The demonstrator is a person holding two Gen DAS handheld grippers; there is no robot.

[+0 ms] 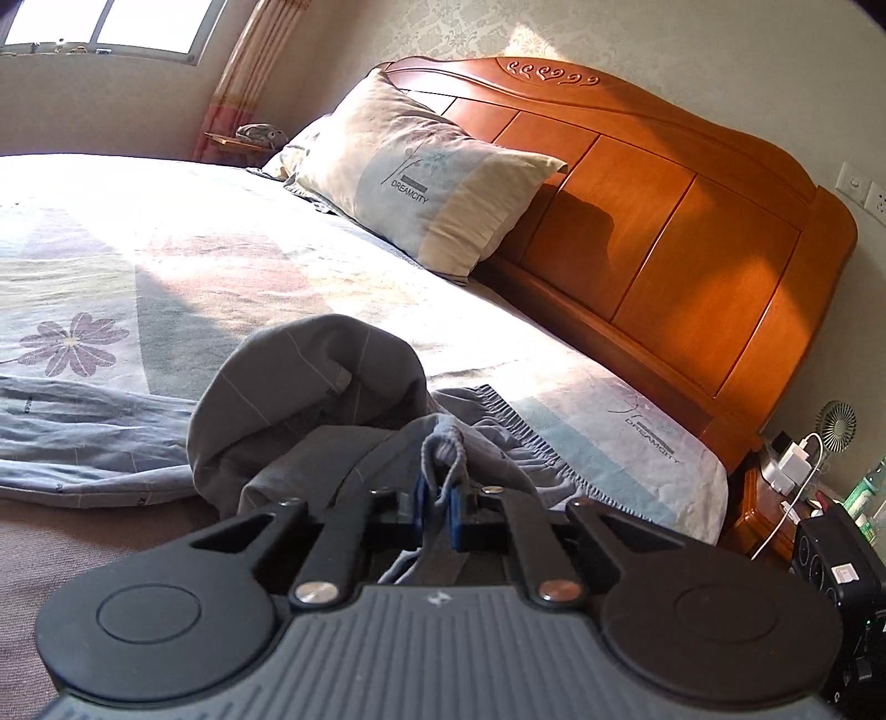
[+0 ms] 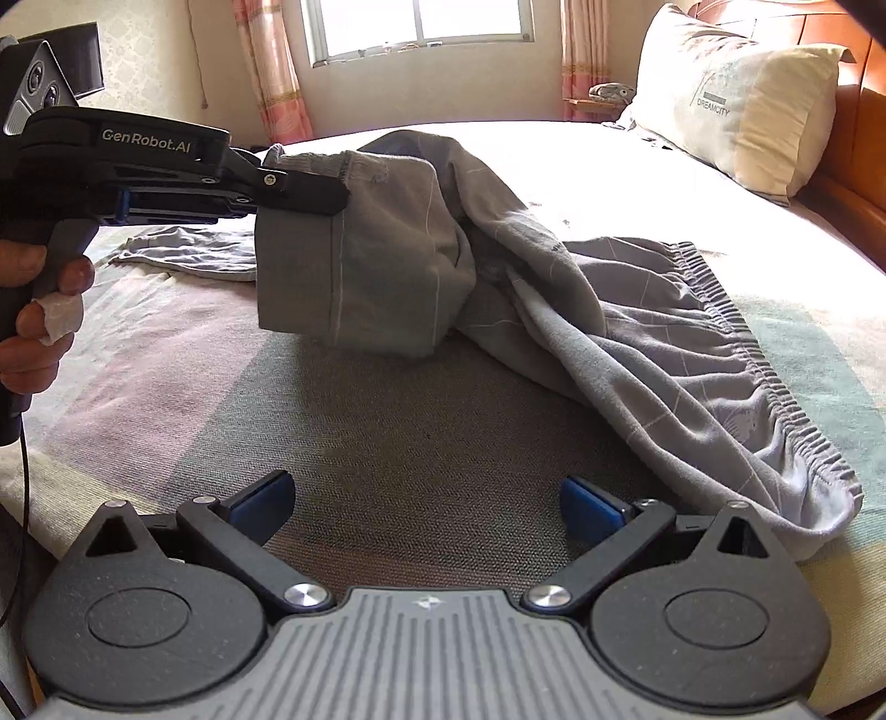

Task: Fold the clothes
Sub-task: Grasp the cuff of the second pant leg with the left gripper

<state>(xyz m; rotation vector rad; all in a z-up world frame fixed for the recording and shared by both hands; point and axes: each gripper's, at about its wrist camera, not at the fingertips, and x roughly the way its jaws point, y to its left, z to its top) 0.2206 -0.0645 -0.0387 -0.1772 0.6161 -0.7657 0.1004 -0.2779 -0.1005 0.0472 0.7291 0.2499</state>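
Observation:
Grey checked trousers [image 2: 609, 310] with an elastic waistband [image 2: 736, 338] lie on the bed. My left gripper [image 1: 437, 507] is shut on the trousers' cloth [image 1: 310, 387], which bunches up in front of its blue pads. In the right wrist view the left gripper [image 2: 326, 191] comes in from the left, held by a hand [image 2: 39, 310], and lifts a trouser leg end off the bed. My right gripper [image 2: 426, 507] stands open low over the bedspread, nothing between its fingers, just left of the waistband's near corner.
Another pale blue-grey garment [image 1: 66, 432] lies on the bed behind. A pillow [image 1: 421, 177] leans on the wooden headboard [image 1: 664, 232]. A bedside table with chargers, a fan and bottles [image 1: 803, 476] stands at the right. A window [image 2: 421, 25] is on the far wall.

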